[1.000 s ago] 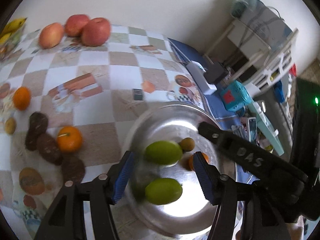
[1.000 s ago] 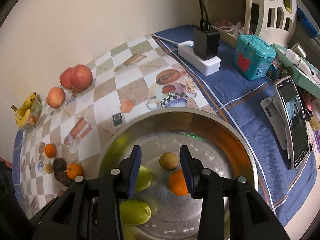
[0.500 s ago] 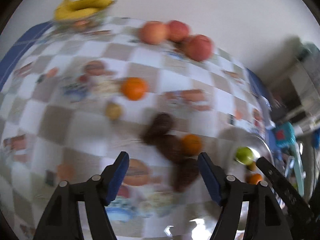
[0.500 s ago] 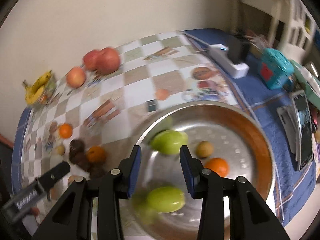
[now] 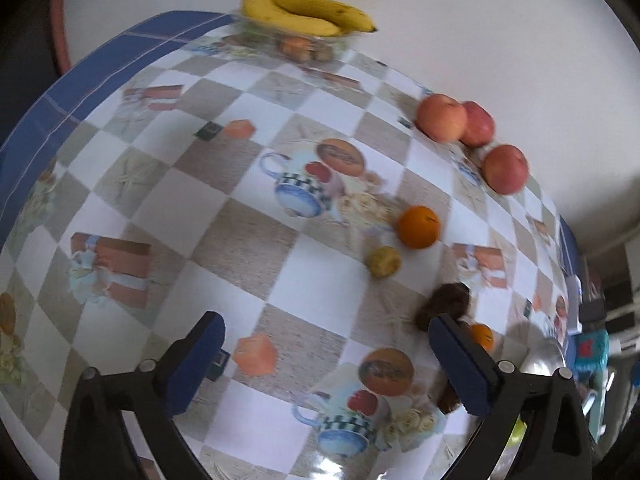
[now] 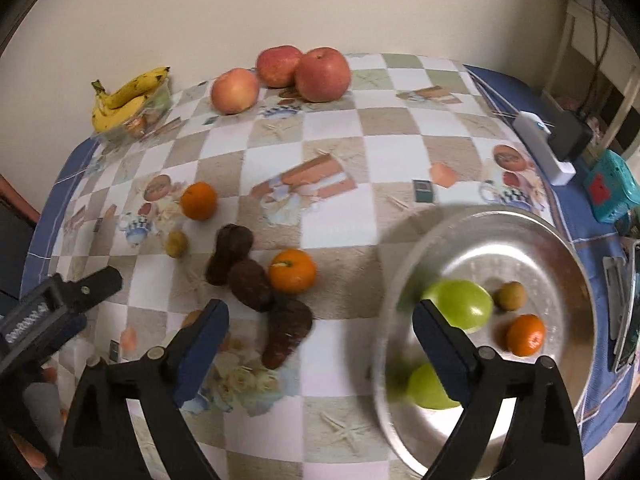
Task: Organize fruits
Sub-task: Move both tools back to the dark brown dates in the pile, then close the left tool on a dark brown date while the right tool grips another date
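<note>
My right gripper (image 6: 320, 342) hovers over the tablecloth with its jaws opening and nothing gripped. Past its tips lie three brown fruits (image 6: 252, 286) and an orange (image 6: 292, 271). To its right the silver bowl (image 6: 560, 248) holds two green fruits (image 6: 460, 304), a small tan fruit (image 6: 511, 296) and an orange (image 6: 526, 335). My left gripper (image 5: 330, 360) is also opening, empty, above bare checkered cloth. An orange (image 5: 418, 227), a small yellow fruit (image 5: 384, 261) and a brown fruit (image 5: 446, 304) lie ahead on its right.
Three apples (image 6: 322, 74) and a bunch of bananas (image 6: 124, 96) on a clear container sit by the wall. A power strip (image 6: 540, 144), a teal box (image 6: 610, 190) and a phone lie on the blue cloth at the right. The left gripper's finger (image 6: 92, 284) shows at the right view's left edge.
Both grippers swung left, away from above the bowl and out over the tablecloth. Both sets of jaws widened, the right from nearly shut. The green fruits stayed in the bowl.
</note>
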A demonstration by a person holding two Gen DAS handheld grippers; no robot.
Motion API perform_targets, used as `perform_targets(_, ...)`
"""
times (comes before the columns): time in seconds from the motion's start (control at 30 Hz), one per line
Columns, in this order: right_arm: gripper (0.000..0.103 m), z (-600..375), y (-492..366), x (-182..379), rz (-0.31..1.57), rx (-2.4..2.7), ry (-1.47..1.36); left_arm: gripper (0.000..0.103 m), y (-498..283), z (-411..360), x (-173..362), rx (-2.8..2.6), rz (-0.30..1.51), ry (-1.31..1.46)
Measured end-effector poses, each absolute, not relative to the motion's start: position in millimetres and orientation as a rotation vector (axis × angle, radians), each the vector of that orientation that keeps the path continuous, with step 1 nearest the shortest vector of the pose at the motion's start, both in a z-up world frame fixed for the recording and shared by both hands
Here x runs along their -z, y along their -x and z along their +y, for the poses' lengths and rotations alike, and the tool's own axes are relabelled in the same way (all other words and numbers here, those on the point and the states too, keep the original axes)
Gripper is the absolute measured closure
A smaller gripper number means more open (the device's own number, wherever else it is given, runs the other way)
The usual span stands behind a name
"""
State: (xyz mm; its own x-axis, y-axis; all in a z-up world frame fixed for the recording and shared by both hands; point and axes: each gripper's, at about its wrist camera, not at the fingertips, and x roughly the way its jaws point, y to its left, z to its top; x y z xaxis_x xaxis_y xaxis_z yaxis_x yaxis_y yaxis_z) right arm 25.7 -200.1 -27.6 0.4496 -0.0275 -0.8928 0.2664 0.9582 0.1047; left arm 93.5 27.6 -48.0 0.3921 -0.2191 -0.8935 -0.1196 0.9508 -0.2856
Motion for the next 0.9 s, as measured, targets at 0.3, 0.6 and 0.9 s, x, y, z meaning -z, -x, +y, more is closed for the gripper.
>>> perform_targets(0.3,0.008,-189,-53,9,1.023,0.206,-0.27,0.0,-104,48,52,-0.016,1.1,0.383)
perform_targets(0.6,0.008,-197,-69,26,1.049,0.146,-0.299,0.0,-122,28,54,0.109,1.096,0.438)
perform_targets(0.9,0.01,-212,-66,25,1.048,0.139,-0.339,0.002,-124,-10,53,0.225,1.142,0.41)
